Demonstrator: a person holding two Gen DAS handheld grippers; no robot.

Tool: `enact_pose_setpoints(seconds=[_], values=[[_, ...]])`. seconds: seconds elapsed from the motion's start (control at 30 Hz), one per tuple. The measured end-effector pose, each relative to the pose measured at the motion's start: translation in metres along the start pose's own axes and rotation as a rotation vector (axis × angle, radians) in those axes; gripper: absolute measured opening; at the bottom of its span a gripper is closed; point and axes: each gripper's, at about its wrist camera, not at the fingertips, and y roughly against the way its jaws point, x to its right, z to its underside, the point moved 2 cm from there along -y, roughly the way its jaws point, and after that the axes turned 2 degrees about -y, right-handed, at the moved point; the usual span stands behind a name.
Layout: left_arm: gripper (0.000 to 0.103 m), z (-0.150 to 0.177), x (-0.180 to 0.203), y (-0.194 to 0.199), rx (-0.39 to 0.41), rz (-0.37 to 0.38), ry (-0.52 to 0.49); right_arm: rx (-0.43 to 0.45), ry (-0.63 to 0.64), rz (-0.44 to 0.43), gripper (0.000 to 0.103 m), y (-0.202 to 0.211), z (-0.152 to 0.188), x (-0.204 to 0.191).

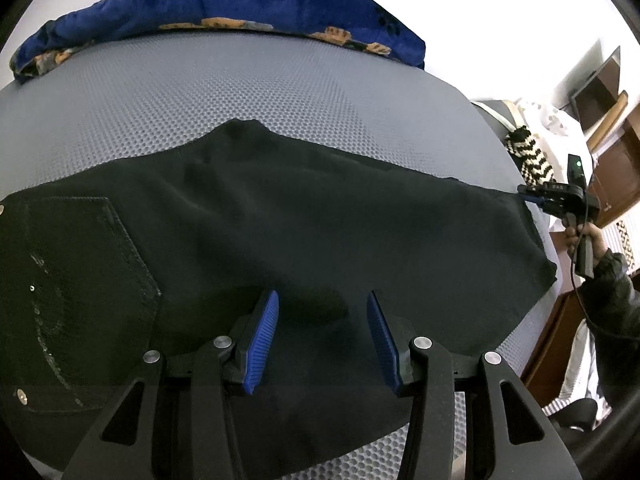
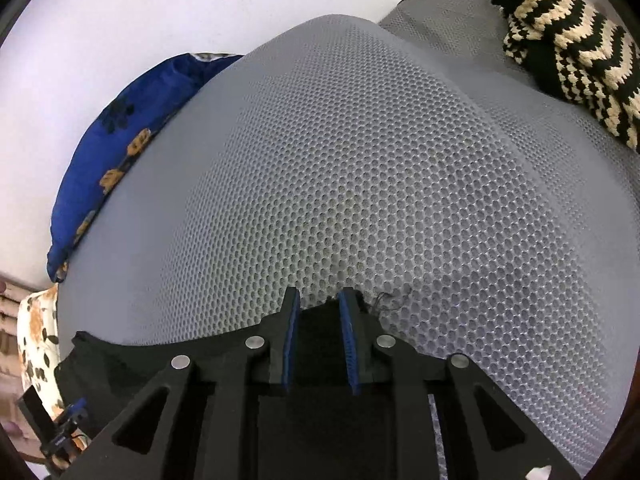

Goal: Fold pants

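Left gripper point(image 1: 322, 334), fingers spread, hovers low over black pants point(image 1: 280, 224); right gripper point(image 2: 319, 334), fingers parted, straddles the hem.

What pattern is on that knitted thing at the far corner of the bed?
Black and cream zigzag stripes on the knitted item, clearest in the right wrist view.

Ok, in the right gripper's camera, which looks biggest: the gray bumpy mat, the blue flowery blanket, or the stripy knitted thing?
Largest to smallest, as they look in the right wrist view:
1. gray mesh mat, it fills most of the picture.
2. blue flowered blanket and striped knit item look about alike; both are partly cut off or hidden, so I won't rank them.
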Motion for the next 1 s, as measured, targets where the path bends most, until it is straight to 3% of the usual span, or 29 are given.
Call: enact_pose_setpoints(seconds=[0.17,0.2,0.23,0.33,0.43,0.5,0.7,0.8,0.87,1.0], values=[[0.047,0.002,-0.001,-0.002,-0.004,-0.005,0.002,0.003,0.085,0.011,0.025,0.001,0.006,-0.006],[0.047,0.002,-0.001,-0.003,-0.006,-0.006,0.003,0.004,0.118,0.033,0.022,0.001,0.009,-0.011],[0.047,0.002,-0.002,-0.004,-0.007,-0.008,0.005,0.002,0.139,0.037,0.013,0.001,0.012,-0.016],[0.047,0.001,-0.001,-0.006,-0.005,-0.013,0.005,0.058,0.168,0.070,0.010,0.012,0.018,-0.026],[0.047,0.001,-0.001,-0.003,0.009,-0.021,0.001,0.177,0.134,0.119,0.009,0.036,0.019,-0.026],[0.047,0.001,-0.002,-0.001,0.018,-0.028,-0.002,0.215,0.095,0.107,0.009,0.044,0.017,-0.022],[0.047,0.005,-0.009,-0.006,0.023,-0.070,-0.007,0.174,0.065,0.189,0.009,0.013,0.016,-0.013],[0.047,0.009,-0.012,-0.007,0.040,-0.076,-0.028,0.167,0.043,0.190,0.012,0.004,0.012,-0.009],[0.047,0.010,-0.010,-0.008,0.041,-0.089,-0.055,0.146,-0.005,0.194,0.033,0.008,0.009,-0.009],[0.047,0.010,-0.004,-0.003,0.035,-0.076,-0.058,0.185,-0.023,0.124,0.033,0.051,0.021,-0.009]])
